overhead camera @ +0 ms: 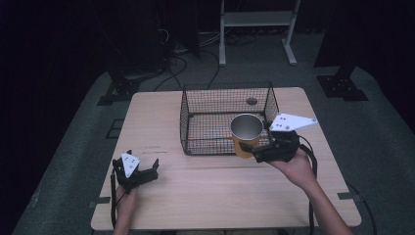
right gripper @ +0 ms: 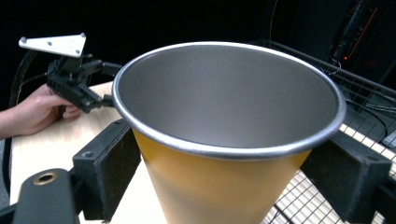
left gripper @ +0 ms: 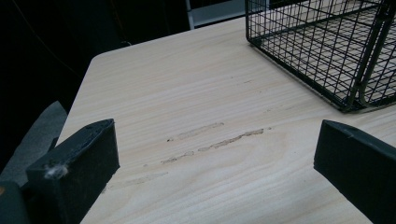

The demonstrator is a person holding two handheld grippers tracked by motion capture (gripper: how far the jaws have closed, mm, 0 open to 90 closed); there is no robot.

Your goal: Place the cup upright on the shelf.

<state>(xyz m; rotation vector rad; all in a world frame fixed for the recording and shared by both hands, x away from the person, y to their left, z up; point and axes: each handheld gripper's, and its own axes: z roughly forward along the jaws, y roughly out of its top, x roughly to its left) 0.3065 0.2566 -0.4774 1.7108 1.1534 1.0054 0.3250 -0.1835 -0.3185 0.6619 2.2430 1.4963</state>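
Orange, steel-lined cup (overhead camera: 246, 135) is looking light, rigid and slippery; right gripper (overhead camera: 258, 151) is clamping its sidewall below the rim, left gripper (overhead camera: 142, 175) resting released.

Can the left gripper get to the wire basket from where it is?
Probably yes. The left gripper is open and holds nothing, and bare table lies between it and the wire basket. The right gripper with the cup is at the far side.

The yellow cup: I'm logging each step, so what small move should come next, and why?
Probably carry the yellow cup farther over the wire basket and lower it in. The right gripper clamps it upright at the basket's near wall, while the left gripper rests open, apart.
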